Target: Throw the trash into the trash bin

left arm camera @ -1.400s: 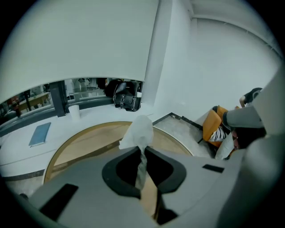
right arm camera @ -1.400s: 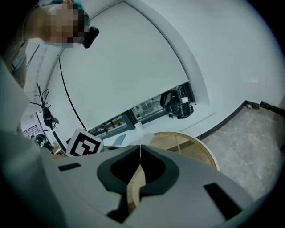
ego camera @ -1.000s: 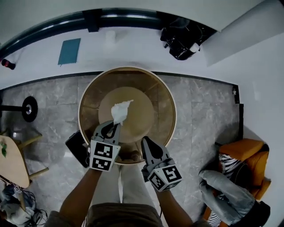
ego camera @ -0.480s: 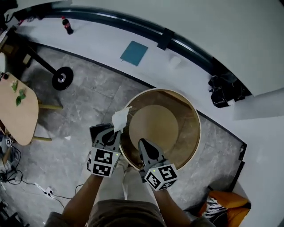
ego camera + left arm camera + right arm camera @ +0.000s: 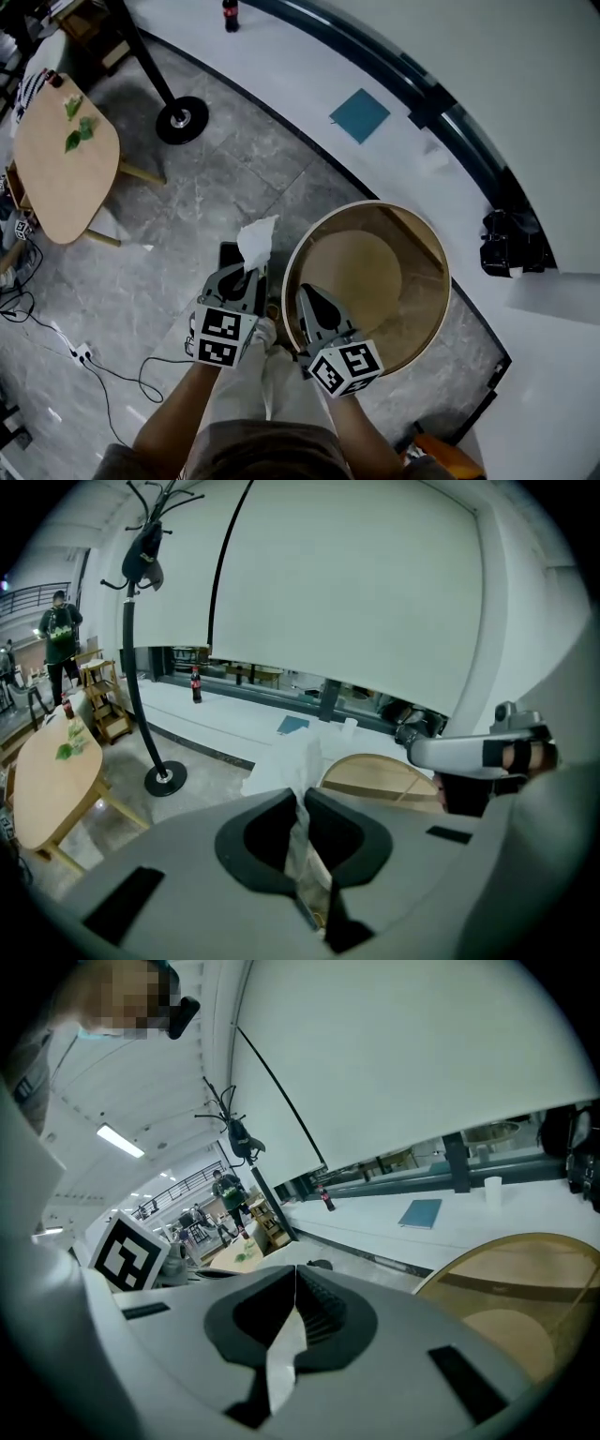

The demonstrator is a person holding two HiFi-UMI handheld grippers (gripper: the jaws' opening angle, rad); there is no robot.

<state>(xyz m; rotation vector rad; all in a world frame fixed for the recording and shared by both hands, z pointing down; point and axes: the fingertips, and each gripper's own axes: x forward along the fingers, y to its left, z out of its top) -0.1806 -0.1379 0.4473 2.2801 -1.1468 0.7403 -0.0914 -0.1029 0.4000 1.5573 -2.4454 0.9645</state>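
Tissue (image 5: pixel 256 239) pinched in left claw (image 5: pixel 246 273); right claw (image 5: pixel 306 292) closed, empty. Transport step. Round wooden tub (image 5: pixel 422 281) just right of left claw. Next: centre tissue over bin, release.

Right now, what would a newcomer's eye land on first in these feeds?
The big round wooden bin fills the centre right of the head view, with nothing showing inside it. Just left of its rim, the left claw pinches a crumpled white tissue over the grey floor, not over the bin. The right claw sits shut and empty at the bin's near rim.
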